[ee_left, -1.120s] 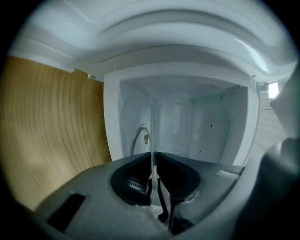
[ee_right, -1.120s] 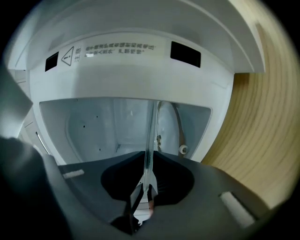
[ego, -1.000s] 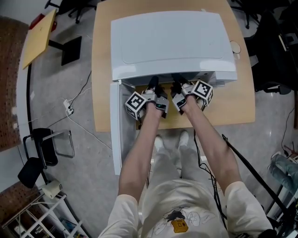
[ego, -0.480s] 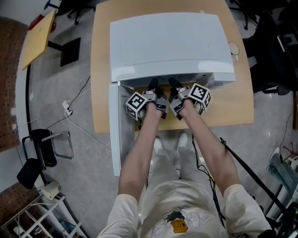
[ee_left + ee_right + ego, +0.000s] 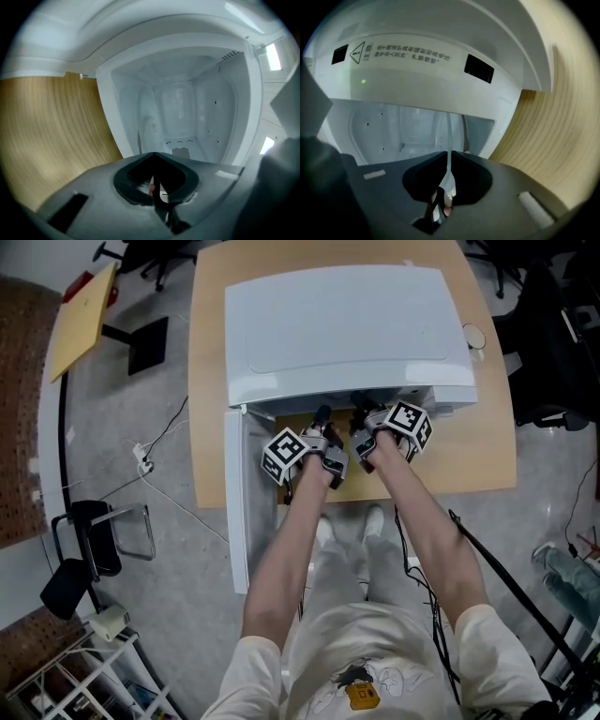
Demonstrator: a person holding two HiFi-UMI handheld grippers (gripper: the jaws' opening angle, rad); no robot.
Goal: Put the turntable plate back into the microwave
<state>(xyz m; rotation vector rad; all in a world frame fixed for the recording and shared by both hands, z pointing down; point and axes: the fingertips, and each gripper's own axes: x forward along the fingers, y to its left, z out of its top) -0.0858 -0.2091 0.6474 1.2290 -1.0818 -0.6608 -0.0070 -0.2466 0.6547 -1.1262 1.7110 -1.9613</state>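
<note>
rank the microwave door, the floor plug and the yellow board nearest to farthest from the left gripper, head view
From the left gripper:
1. microwave door, just left, swung open
2. floor plug, farther left
3. yellow board, far upper left

A pale wooden worktop stands on a grey floor; a small white round thing lies near its right edge; a black cable and a white cable trail over the floor off its left edge, by a white plug; further left stand a black-framed chair, a flat black base and a yellow-brown board; a black office chair sits beyond the right edge; a white wire rack fills the lower left.
</note>
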